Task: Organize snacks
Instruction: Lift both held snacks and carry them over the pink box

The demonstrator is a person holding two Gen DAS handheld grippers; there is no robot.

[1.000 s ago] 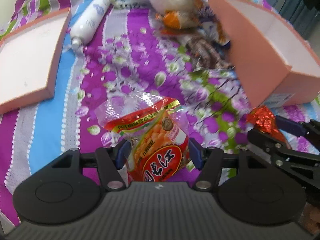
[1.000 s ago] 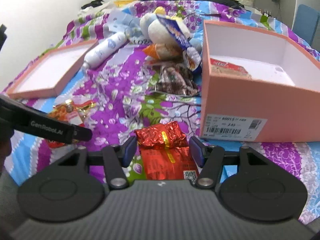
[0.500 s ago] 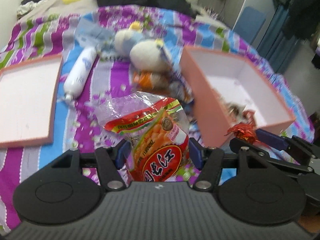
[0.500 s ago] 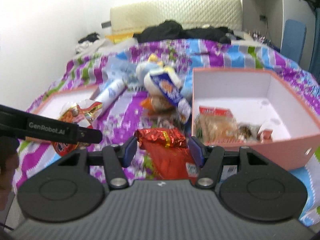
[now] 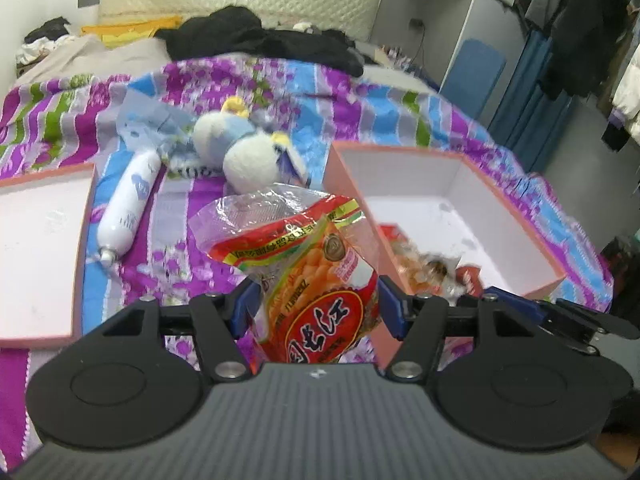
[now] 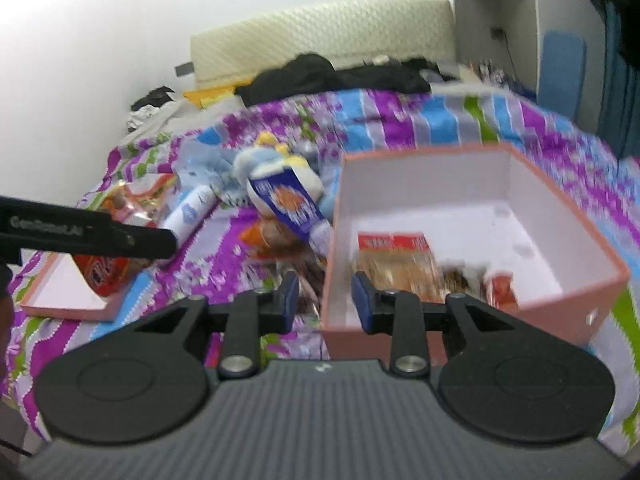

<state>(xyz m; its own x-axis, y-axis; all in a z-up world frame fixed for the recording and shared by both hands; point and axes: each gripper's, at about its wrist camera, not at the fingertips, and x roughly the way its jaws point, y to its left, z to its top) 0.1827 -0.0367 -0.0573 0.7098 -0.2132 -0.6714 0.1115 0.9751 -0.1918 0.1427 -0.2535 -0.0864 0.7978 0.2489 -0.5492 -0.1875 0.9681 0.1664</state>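
A bedroom, with a bed under a purple, blue and green flowered cover point(image 5: 280, 80) serving as the work surface and dark clothes heaped near the headboard. The thing being sorted right now is the red and orange snack packet point(image 5: 316, 280), which sits clamped between the pads of the left gripper point(image 5: 316, 308) and hangs above the cover, just left of the pink box point(image 6: 600, 280), its clear crinkled top sticking up free. That box stands open on the bed with a few snacks point(image 6: 400, 264) already lying at its near end. The right gripper point(image 6: 325, 296) has nothing between its fingers, and its jaws are closing on empty air right over the box's near wall. Further out lie a blue packet point(image 6: 288, 200) propped on a plush toy point(image 5: 256, 160), a white tube point(image 5: 132, 200), and the box's lid point(image 5: 36, 240) upturned on the left. My worry is the packet's slippery film: held low on its body, it could slide out before it clears the box wall. The two tools are also close together near that wall, so a hurried swing could knock them or nudge the box.
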